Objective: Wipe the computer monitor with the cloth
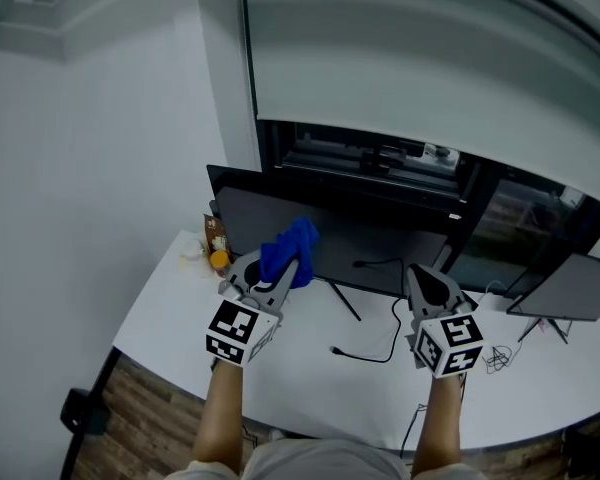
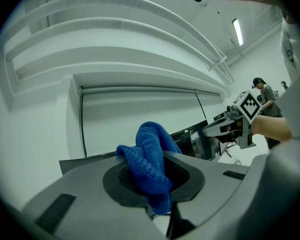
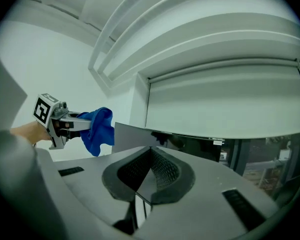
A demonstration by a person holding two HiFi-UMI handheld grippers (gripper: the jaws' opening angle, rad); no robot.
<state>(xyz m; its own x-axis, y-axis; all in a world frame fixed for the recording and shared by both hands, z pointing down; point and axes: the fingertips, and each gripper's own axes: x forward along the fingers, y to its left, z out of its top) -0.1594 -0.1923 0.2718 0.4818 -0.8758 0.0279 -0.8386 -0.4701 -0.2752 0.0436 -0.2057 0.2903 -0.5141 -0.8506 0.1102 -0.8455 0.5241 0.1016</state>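
Observation:
A dark computer monitor (image 1: 360,236) stands at the back of the white desk (image 1: 310,383). My left gripper (image 1: 283,271) is shut on a bunched blue cloth (image 1: 291,251), held up in front of the screen's left part; whether the cloth touches the screen I cannot tell. In the left gripper view the cloth (image 2: 151,161) bulges up out of the closed jaws. My right gripper (image 1: 426,284) is shut and holds nothing, hovering before the monitor's right end. The right gripper view shows its pads (image 3: 160,170) pressed together, with the cloth (image 3: 98,129) and monitor (image 3: 132,135) off to the left.
A black cable (image 1: 378,340) runs across the desk under the monitor. A small box (image 1: 216,233) and an orange item (image 1: 219,260) sit at the desk's back left. A second screen (image 1: 572,288) stands at the right. A window (image 1: 380,158) lies behind. A person (image 2: 264,91) stands far off.

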